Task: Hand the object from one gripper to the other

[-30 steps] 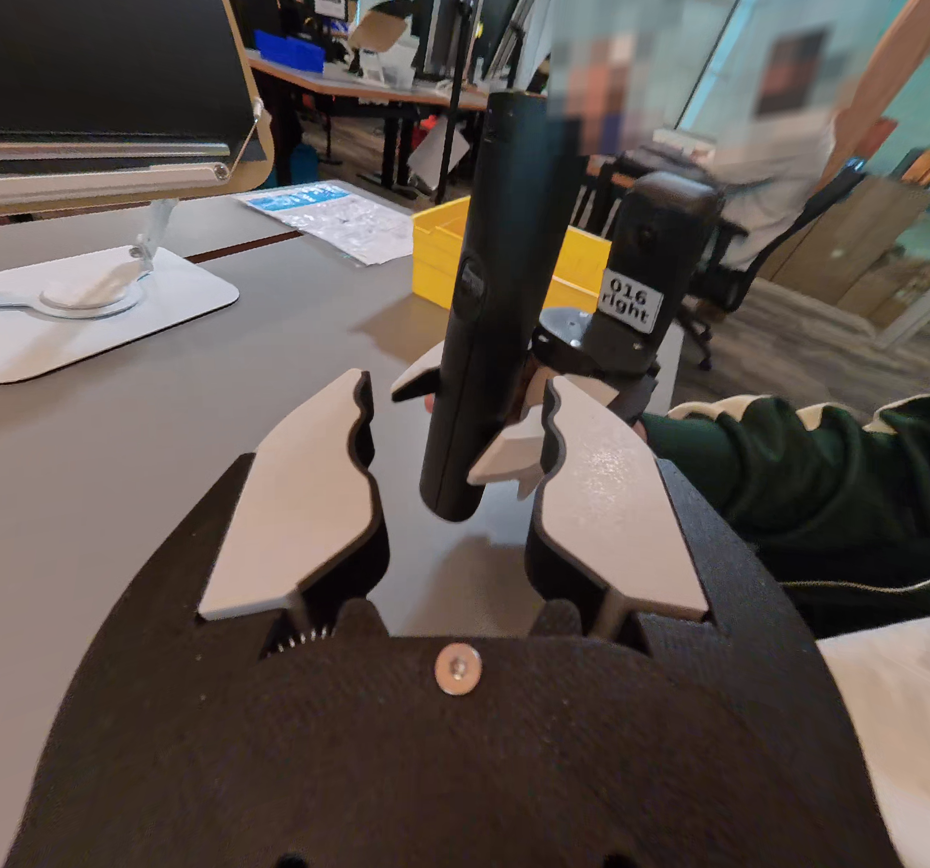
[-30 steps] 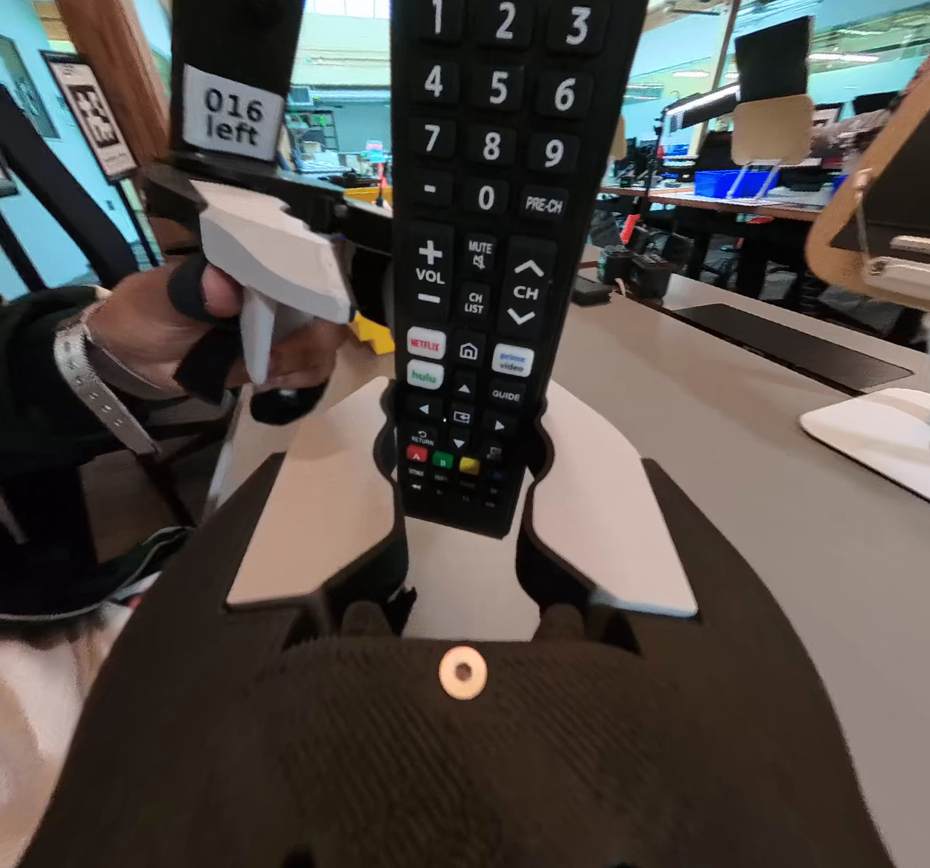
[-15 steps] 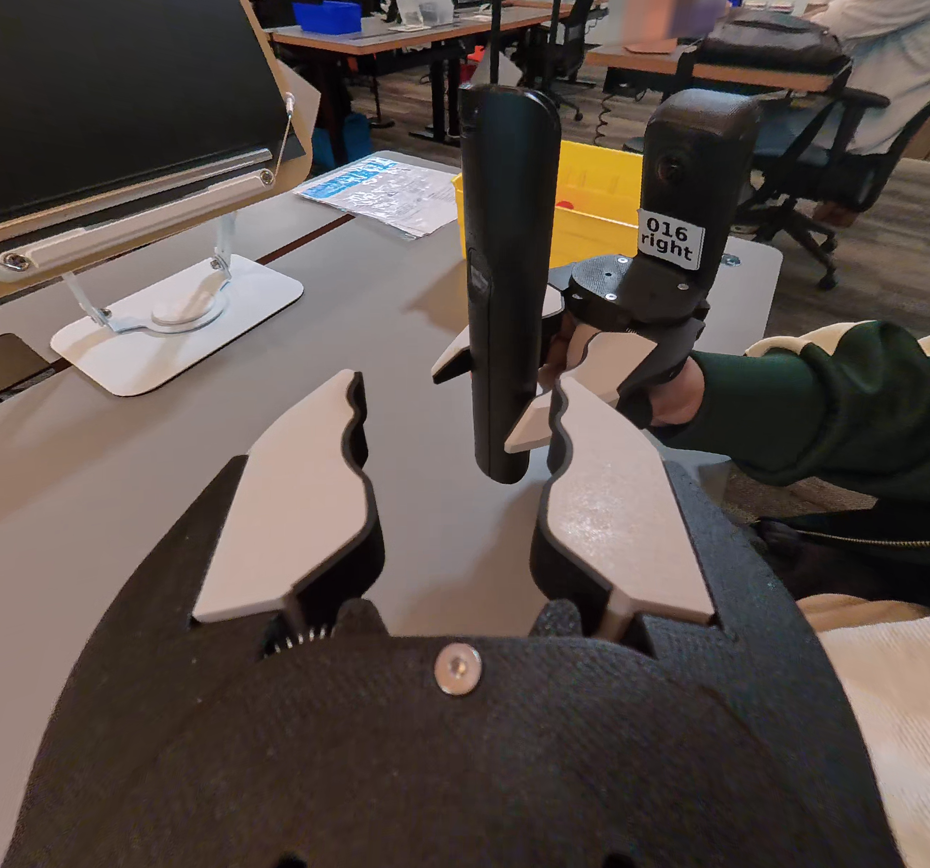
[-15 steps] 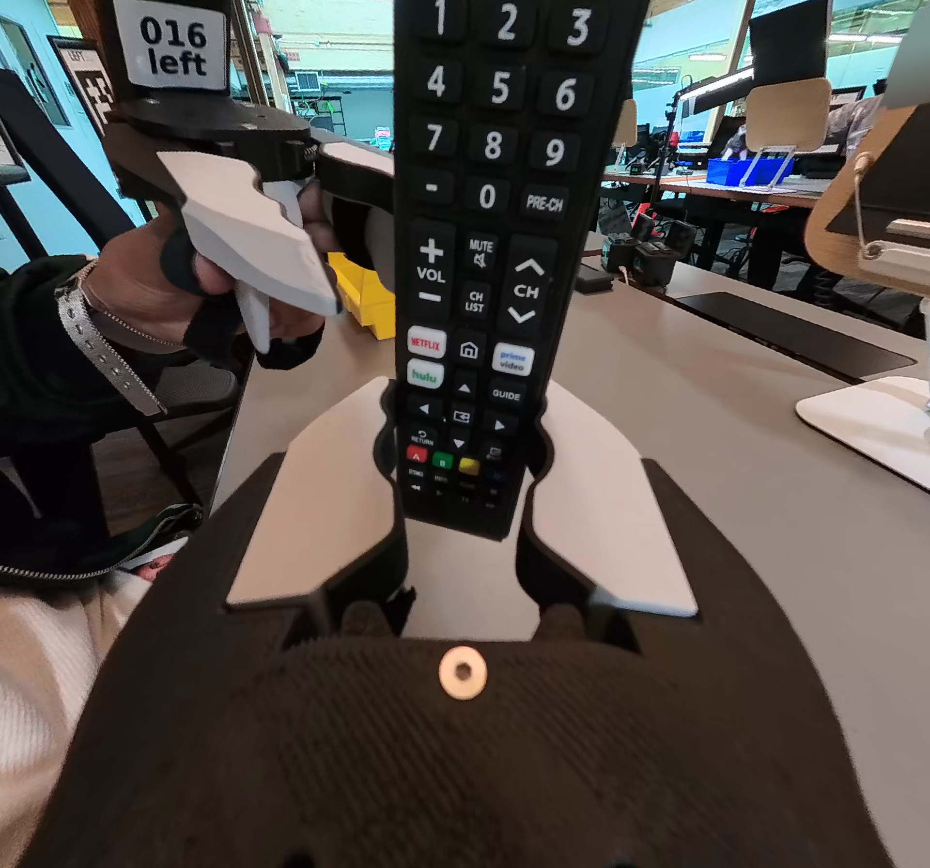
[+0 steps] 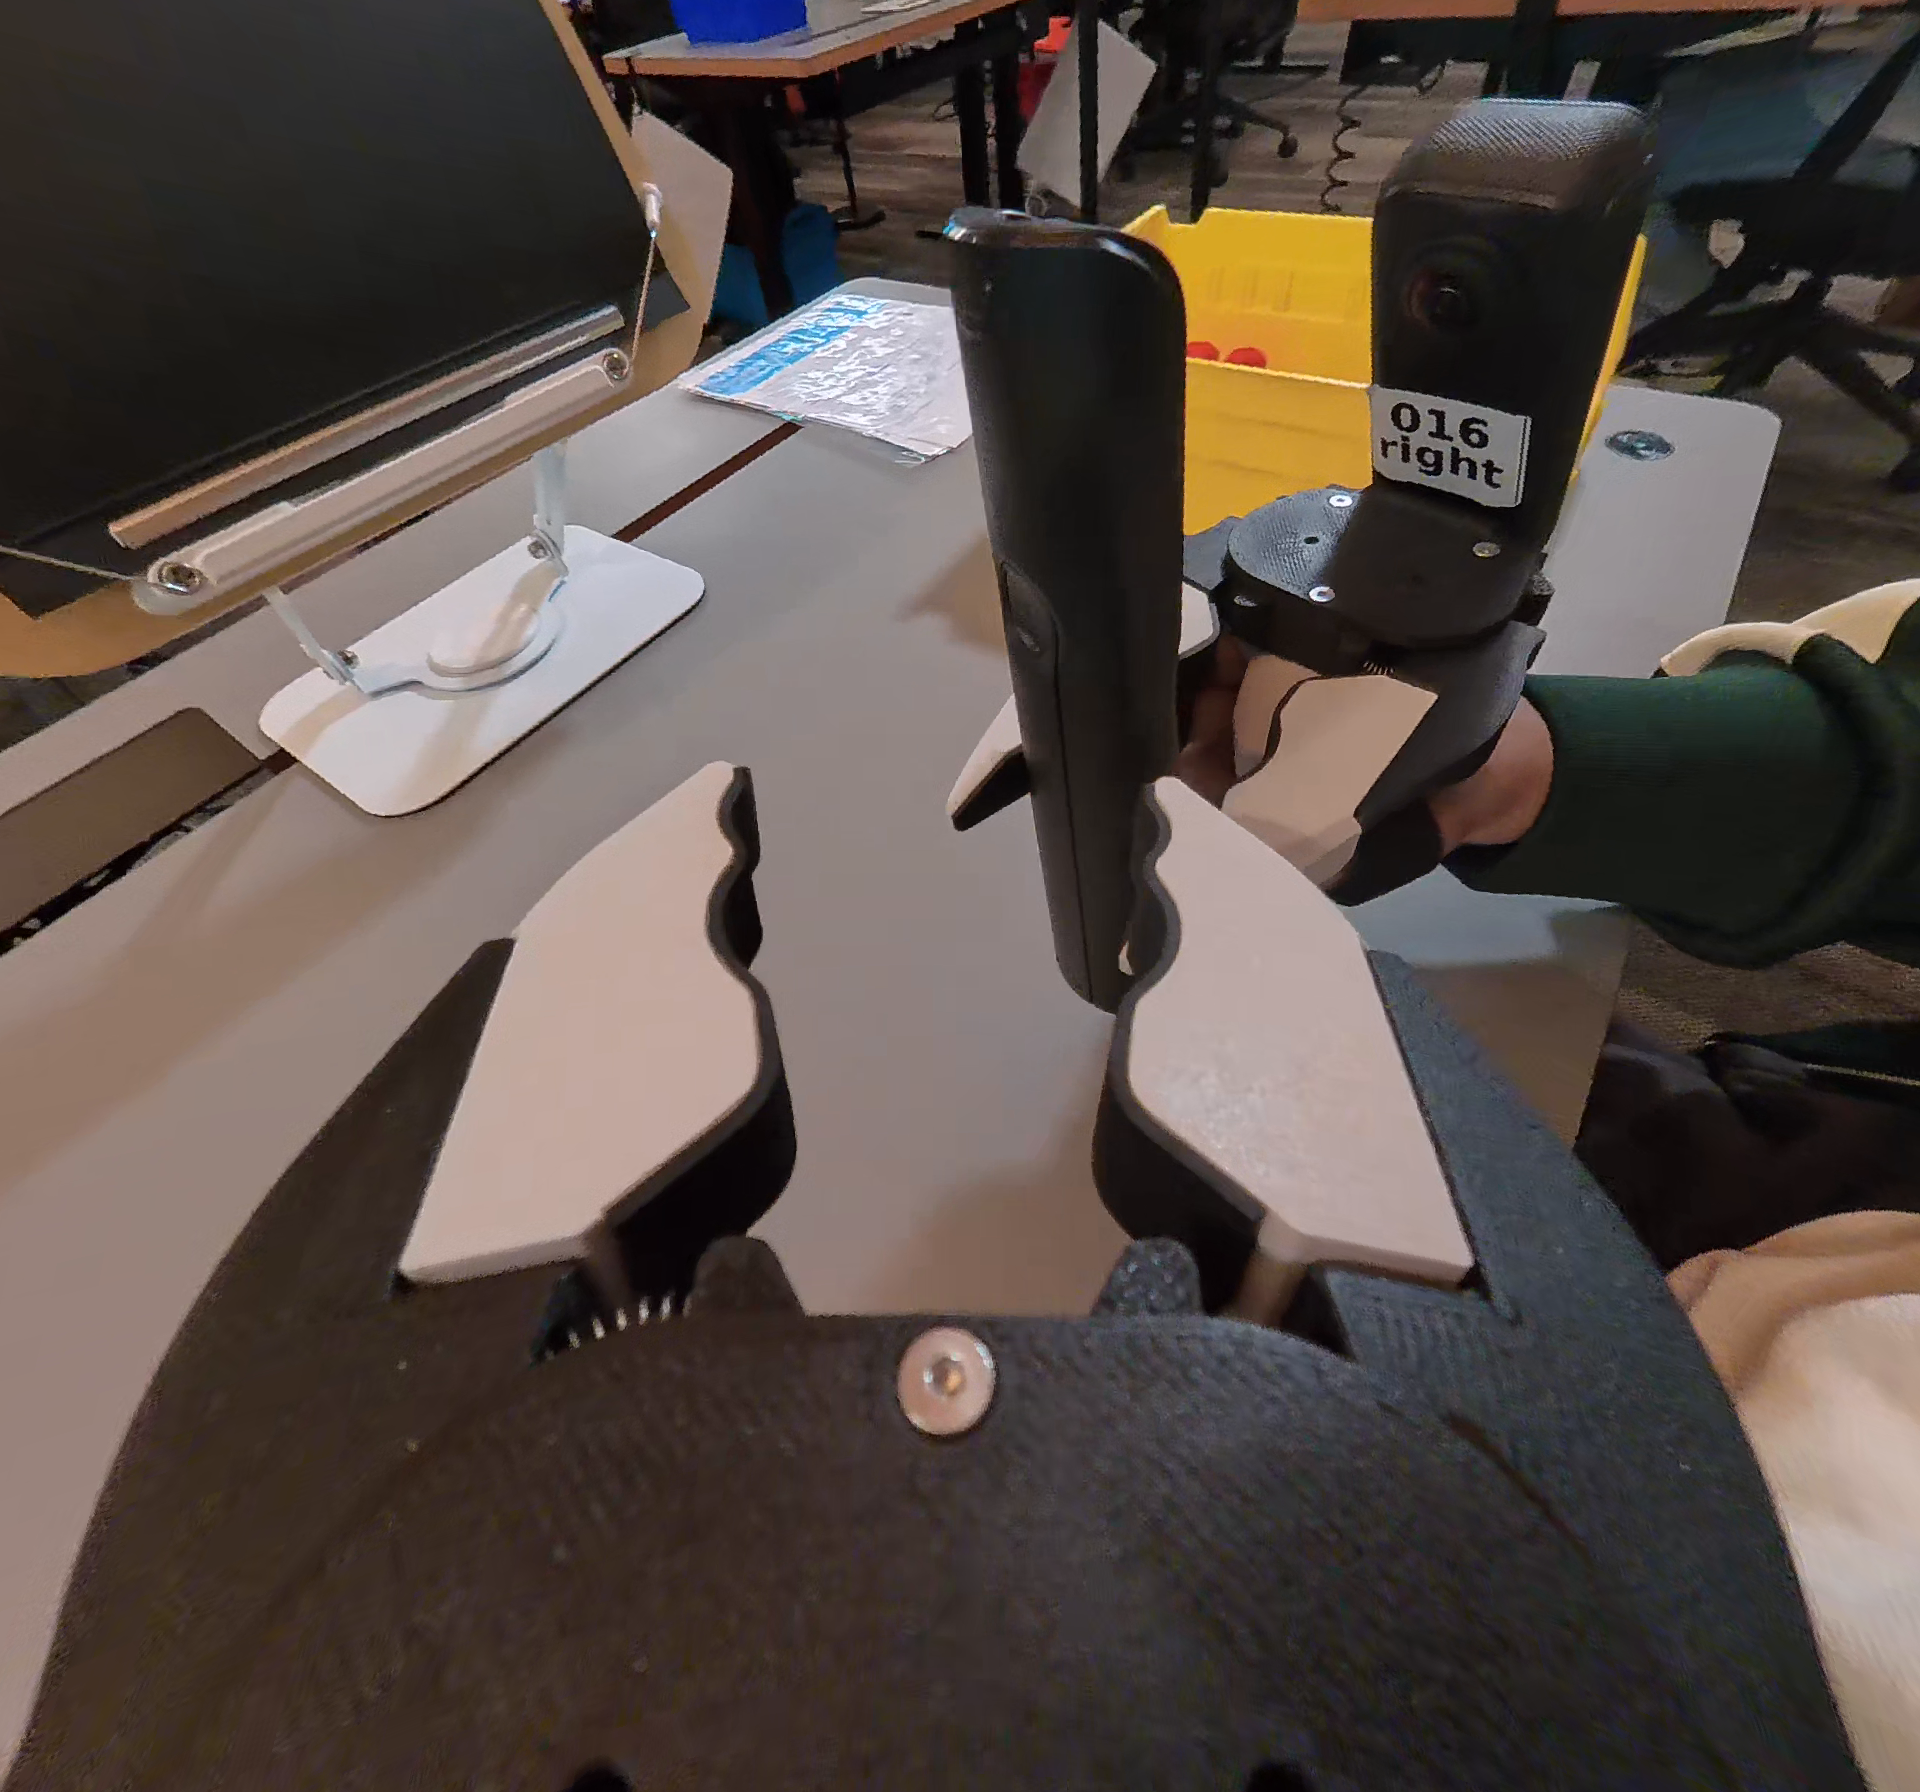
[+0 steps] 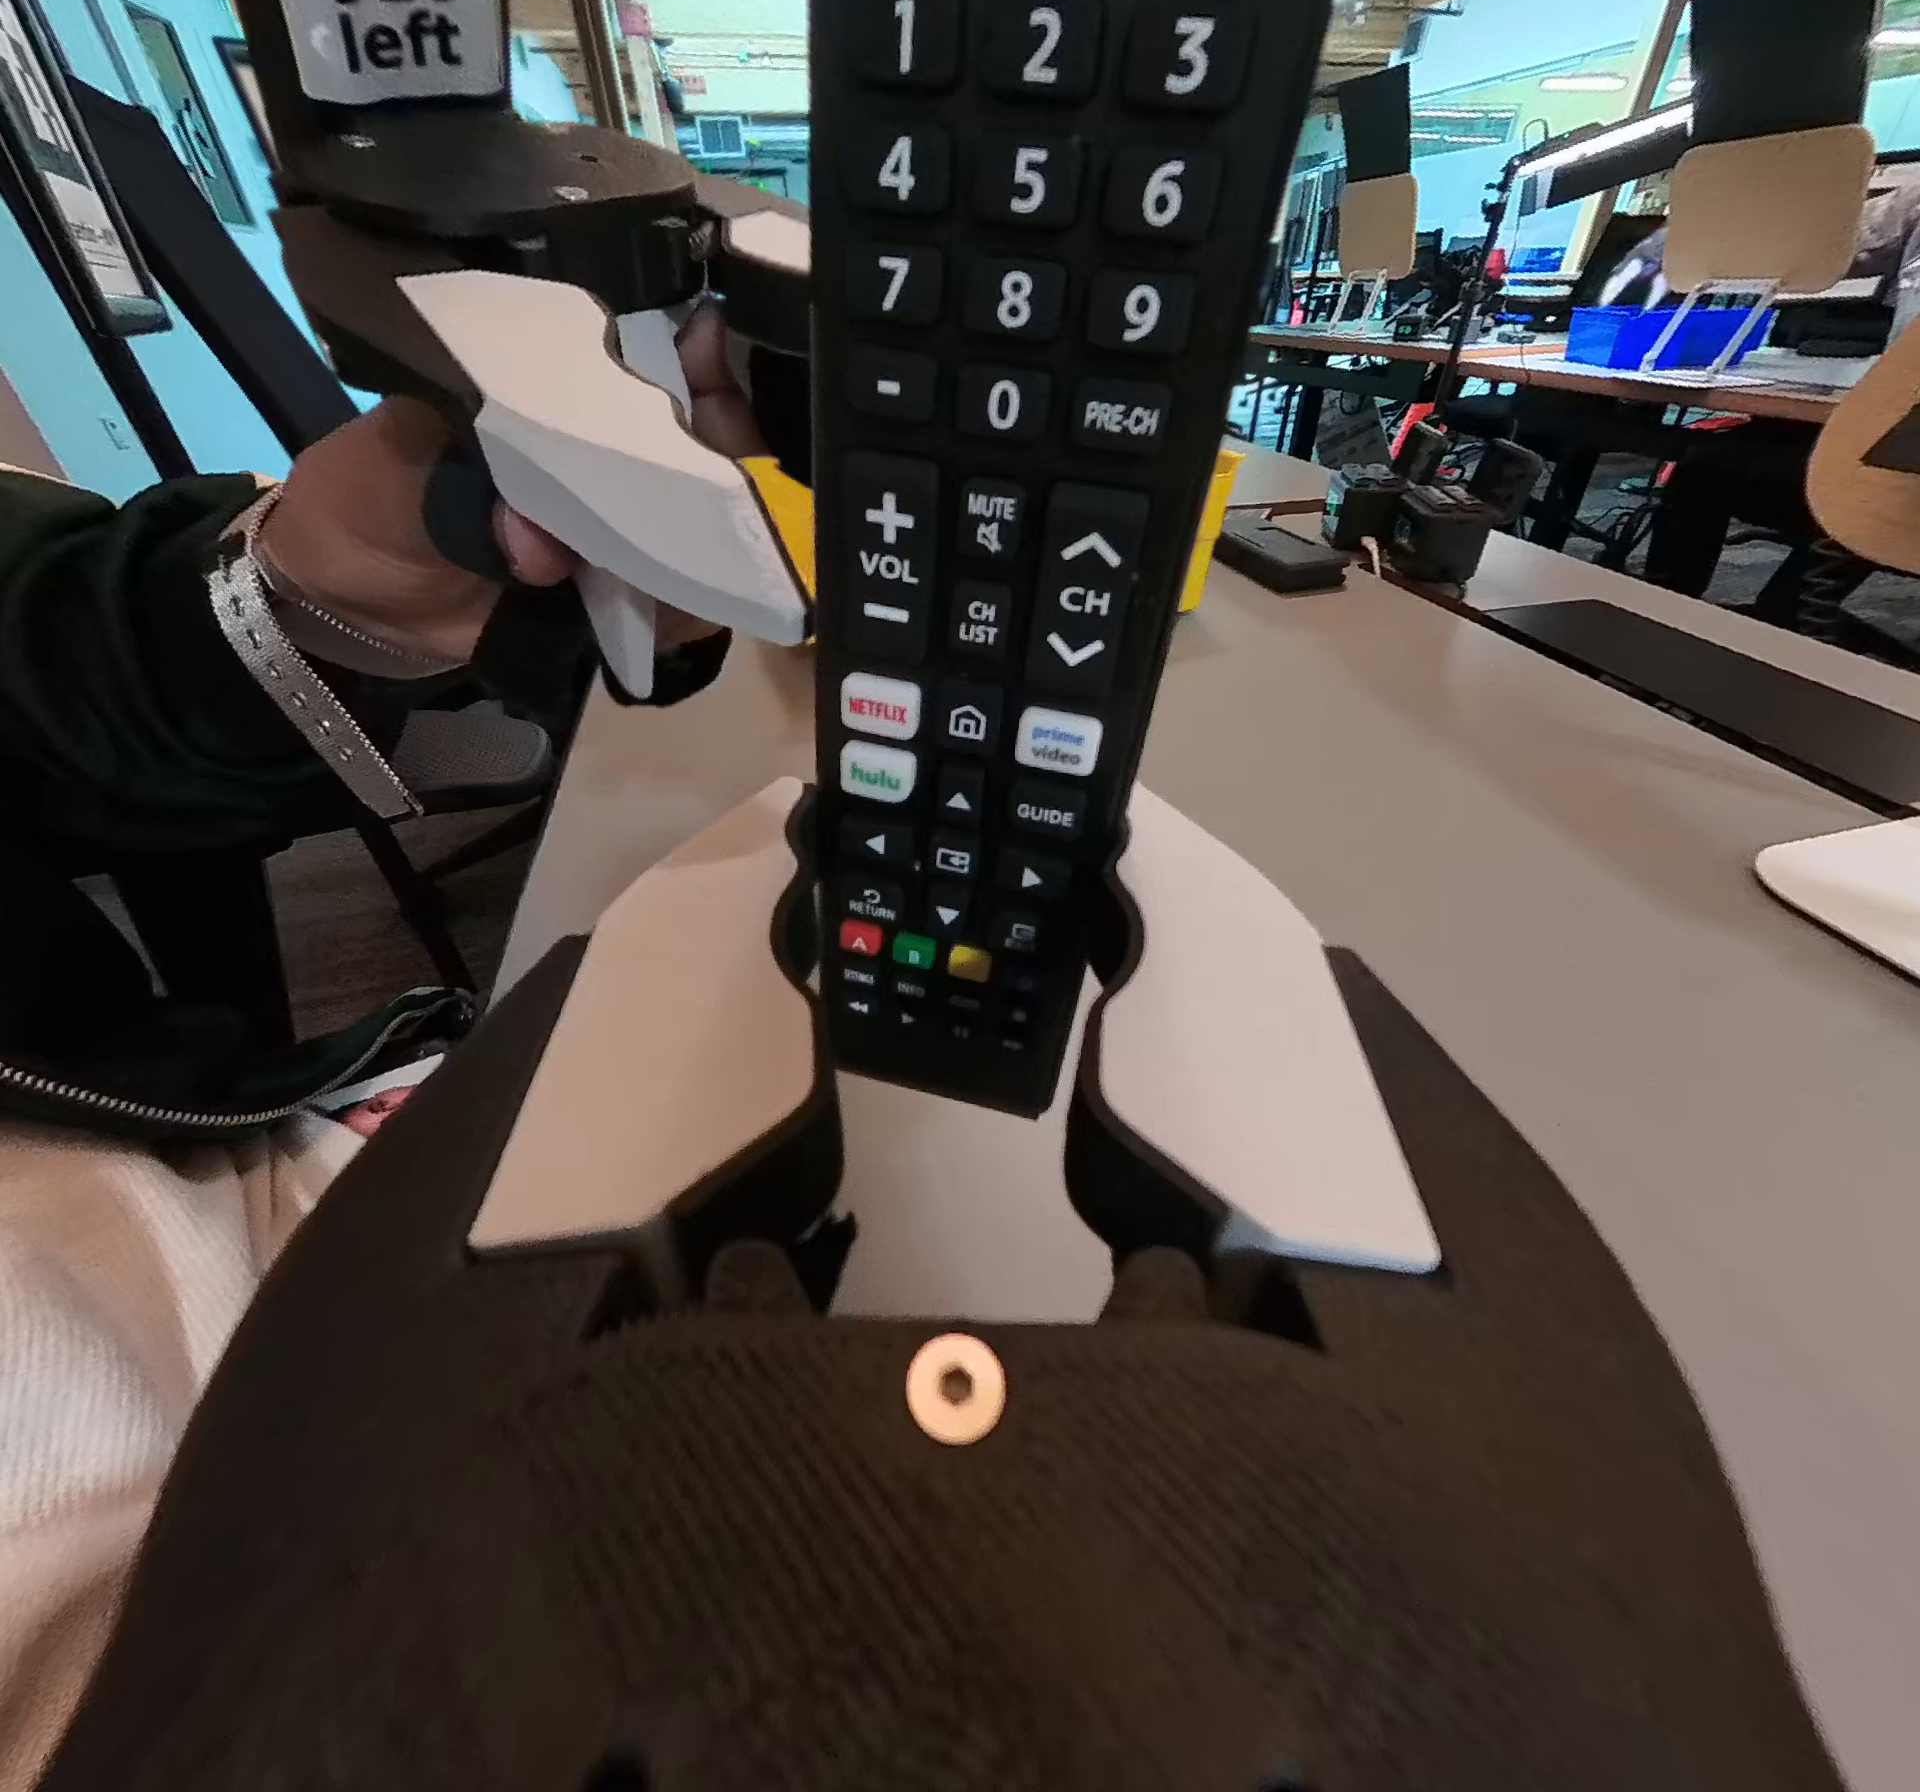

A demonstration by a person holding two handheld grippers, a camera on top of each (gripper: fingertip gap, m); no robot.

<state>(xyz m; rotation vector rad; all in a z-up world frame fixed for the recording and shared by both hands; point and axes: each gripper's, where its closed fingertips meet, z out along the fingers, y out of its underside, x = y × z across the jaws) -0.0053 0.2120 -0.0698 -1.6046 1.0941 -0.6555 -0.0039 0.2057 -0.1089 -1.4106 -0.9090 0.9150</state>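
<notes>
The black remote (image 6: 997,495) is being pinched upright at its lower end by the right gripper (image 6: 961,921) above the grey counter (image 5: 852,599); the left gripper (image 5: 940,869), fingers spread, has been brought closer, its right finger now beside the remote.

Even indoor light from ceiling fixtures and far windows keeps both views bright. Soft shadows lie on the grey bench (image 5: 883,911). Wide-angle bending curves the frame edges; the right view's background and lower edge are slightly blurred.
</notes>
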